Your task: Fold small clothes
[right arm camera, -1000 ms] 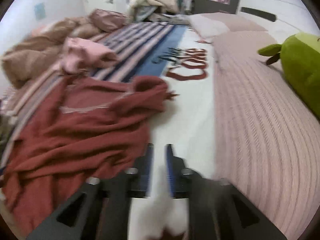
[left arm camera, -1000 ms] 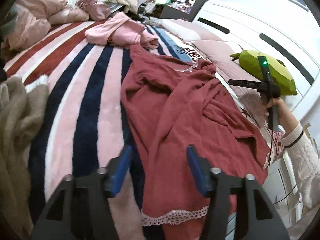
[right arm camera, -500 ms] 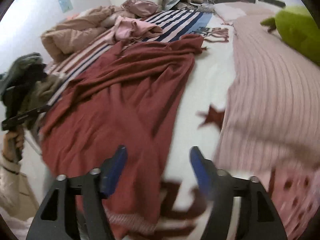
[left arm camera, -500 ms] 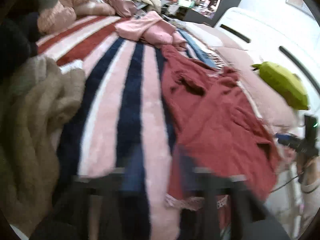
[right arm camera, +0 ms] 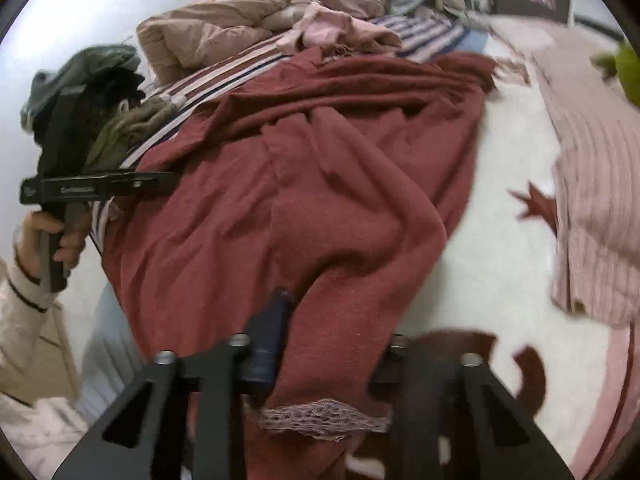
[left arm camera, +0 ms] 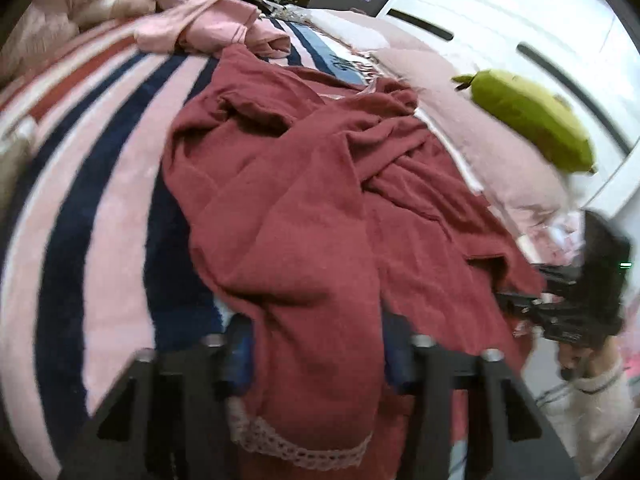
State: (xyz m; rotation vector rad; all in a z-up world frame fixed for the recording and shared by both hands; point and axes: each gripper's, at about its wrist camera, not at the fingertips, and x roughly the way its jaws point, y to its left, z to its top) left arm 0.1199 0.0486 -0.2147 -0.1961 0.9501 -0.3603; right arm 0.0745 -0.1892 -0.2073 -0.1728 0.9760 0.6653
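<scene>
Red garment (left arm camera: pixel 320 208) crumpled; pink clothes (left arm camera: pixel 212 24) behind, green plush (left arm camera: pixel 532 120) right.

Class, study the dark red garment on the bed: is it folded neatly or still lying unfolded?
Unfolded. The dark red garment sprawls rumpled across the striped blanket, in loose creases, its lace hem bunched near the camera.

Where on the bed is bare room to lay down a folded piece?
Free: the white cover between the red garment and the ribbed pink blanket, and the striped blanket left of the garment in the left view. Crowded: the far end, with the pink top and piled bedding.
</scene>
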